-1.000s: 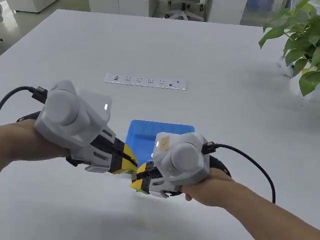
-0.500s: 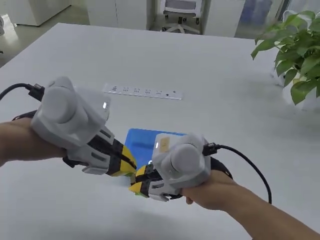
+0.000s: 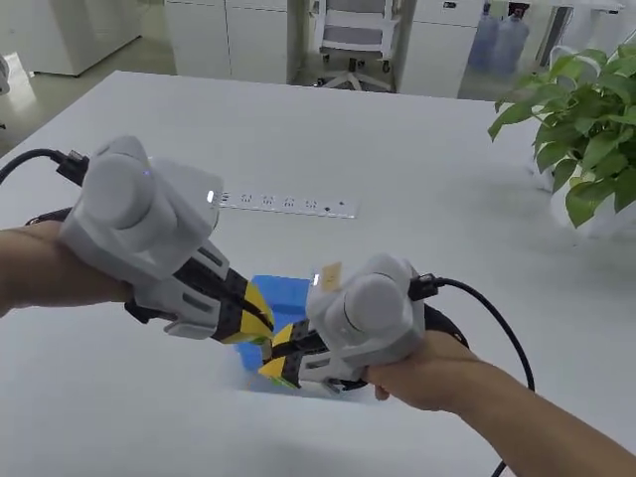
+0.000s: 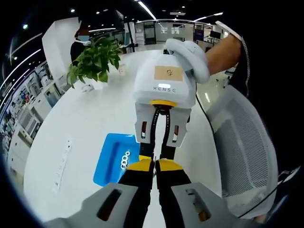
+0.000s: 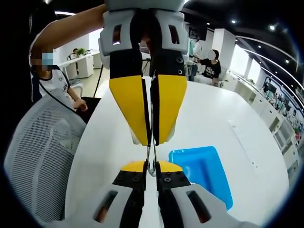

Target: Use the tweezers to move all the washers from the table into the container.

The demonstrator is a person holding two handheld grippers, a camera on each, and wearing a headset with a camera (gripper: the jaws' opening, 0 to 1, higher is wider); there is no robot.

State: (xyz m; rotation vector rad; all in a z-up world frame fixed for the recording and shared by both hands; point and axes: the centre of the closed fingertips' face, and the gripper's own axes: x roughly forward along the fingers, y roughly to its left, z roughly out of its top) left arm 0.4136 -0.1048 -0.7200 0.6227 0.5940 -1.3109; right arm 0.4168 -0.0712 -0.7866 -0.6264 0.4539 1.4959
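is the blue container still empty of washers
No, a short row of washers already lies inside the blue container in the left gripper view.

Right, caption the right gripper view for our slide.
Left tool and right tool pinch the tweezers near the blue container.

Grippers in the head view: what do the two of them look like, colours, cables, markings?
Both have rounded pale grey housings, black linkages and yellow-tipped tongs, each trailing a black cable. The left gripper shows a small white light; the right gripper carries a tan label. The forearms are bare.
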